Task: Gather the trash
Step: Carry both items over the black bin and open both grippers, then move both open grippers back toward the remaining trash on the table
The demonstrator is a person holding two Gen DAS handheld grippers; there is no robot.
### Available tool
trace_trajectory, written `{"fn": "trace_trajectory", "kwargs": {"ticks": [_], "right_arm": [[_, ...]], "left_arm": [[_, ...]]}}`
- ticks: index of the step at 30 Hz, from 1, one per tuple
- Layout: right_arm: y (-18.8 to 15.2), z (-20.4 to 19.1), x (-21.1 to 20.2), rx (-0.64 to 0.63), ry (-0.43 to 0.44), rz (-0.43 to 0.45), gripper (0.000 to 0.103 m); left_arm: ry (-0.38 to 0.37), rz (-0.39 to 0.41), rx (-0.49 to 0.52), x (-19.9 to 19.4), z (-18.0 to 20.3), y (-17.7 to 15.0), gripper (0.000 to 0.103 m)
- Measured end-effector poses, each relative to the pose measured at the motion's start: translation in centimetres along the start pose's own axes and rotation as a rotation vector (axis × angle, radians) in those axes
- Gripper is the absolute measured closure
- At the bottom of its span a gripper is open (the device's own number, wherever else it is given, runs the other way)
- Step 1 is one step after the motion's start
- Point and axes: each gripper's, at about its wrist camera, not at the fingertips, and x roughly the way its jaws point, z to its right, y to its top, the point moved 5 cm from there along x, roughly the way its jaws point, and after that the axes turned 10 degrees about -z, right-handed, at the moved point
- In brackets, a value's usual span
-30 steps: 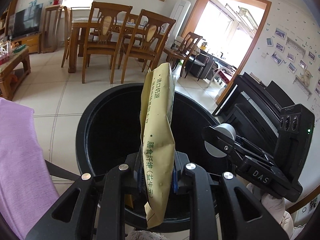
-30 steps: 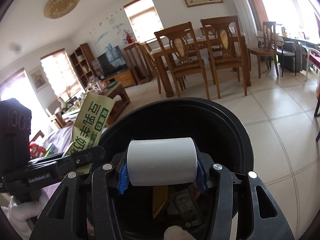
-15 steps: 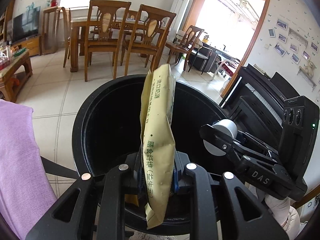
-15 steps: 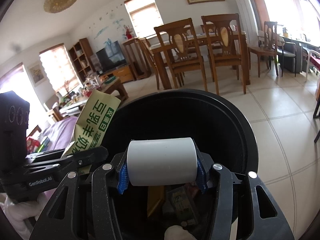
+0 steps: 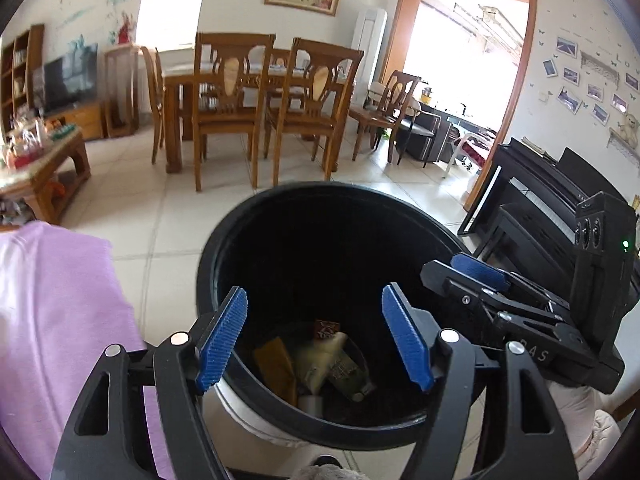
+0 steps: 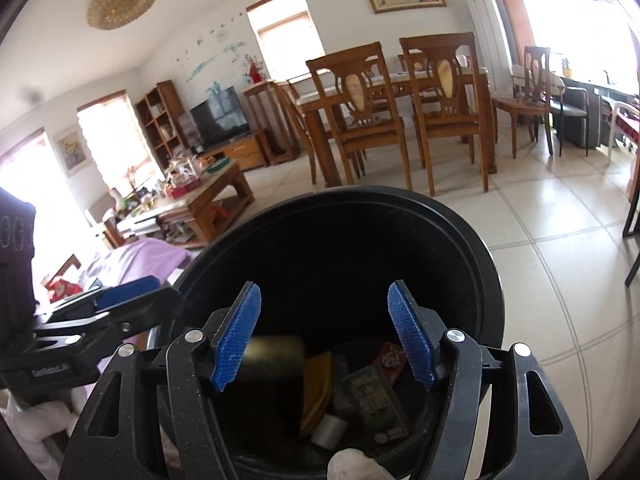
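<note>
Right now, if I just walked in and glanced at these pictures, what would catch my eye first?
Probably the big black bin filling the middle of both views, with wrappers and a small white roll lying at its bottom. Next, the bright blue pads of the left tongs and right tongs, both empty and opening right over the bin's mouth. Behind them stand the wooden dining chairs.

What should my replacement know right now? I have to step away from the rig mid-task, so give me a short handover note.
Left gripper: jaws opening, nothing between them, over the black bin.
Right gripper: jaws opening, empty, over the same bin.
Trash: yellow packet, white roll and other wrappers lie at the bin's bottom.
Done: both pieces are in the bin.
Left: look for more trash; none shows outside the bin in these views.
</note>
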Motion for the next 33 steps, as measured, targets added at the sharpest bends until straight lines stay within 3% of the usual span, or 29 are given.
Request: {"fn": "trace_trajectory", "kwargs": {"ticks": [9,16,18,33], "right_arm": [[0.2,-2.0,-2.2,0.003,0.03,0.066,0.022],[0.3,-7.3,-3.2,-0.059,0.062,0.081,0.013],[0.3,-9.1,-3.3,-0.078,0.065,0.083,0.006],[-1.7,-27.8,-0.4,-0.301,0.189,0.006,0.005]], "left_arm": [[0.113,0.104,0.033,-5.8,-0.4,-0.9,0.015],[0.165,0.186,0.001,-10.6,-2.8,-2.0,0.005],[0.177,0.195,-0.016,-11.9,-3.9,-2.5,0.005],[0.273,0.224,-0.316,-19.5,-18.4,-9.5,0.005]]}}
